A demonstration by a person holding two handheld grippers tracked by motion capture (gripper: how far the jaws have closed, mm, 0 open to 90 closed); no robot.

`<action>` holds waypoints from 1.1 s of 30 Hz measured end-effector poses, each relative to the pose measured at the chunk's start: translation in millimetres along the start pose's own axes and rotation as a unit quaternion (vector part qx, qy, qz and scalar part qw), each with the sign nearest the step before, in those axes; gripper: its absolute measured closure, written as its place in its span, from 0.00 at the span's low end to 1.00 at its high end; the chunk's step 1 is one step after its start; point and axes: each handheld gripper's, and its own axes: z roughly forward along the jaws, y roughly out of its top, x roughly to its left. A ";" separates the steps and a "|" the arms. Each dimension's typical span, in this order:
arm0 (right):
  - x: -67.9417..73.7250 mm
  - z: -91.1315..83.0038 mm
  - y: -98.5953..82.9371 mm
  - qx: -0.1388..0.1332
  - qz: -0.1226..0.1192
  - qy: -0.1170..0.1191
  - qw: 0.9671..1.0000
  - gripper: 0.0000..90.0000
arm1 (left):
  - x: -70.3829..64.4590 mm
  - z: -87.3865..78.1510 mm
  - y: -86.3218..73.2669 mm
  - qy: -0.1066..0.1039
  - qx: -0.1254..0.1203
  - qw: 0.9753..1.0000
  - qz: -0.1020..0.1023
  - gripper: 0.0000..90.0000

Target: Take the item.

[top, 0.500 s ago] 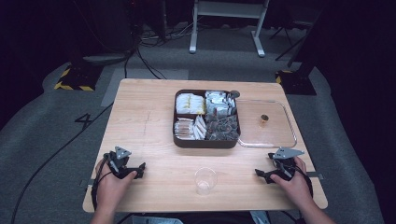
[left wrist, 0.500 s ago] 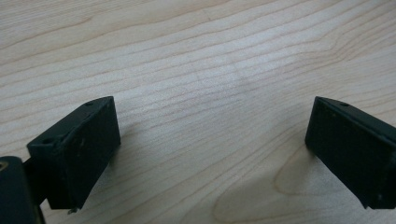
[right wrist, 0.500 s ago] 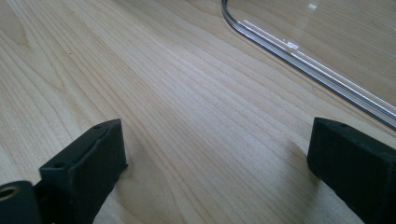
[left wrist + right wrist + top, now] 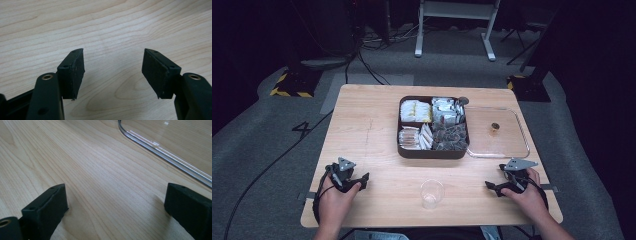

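Left gripper (image 4: 357, 181) and right gripper (image 4: 496, 187) rest on tabletop (image 4: 372, 135), jaws apart, nothing between. Cup (image 4: 432, 193) stands between both grippers, apart from each.

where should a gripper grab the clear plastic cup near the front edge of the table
Grip the small clear plastic cup across its side wall, below the rim. It stands upright with its mouth up, apart from the dark compartment tray. The right gripper, jaws open, could probably come in level from the cup's right.

Clear cup (image 4: 432, 193) between both grippers
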 end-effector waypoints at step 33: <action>0.9 -0.7 -0.7 -0.001 0.000 -0.003 1.000 0.06 | -59.0 -28.7 73.6 -0.016 -0.065 0.998 0.006 0.37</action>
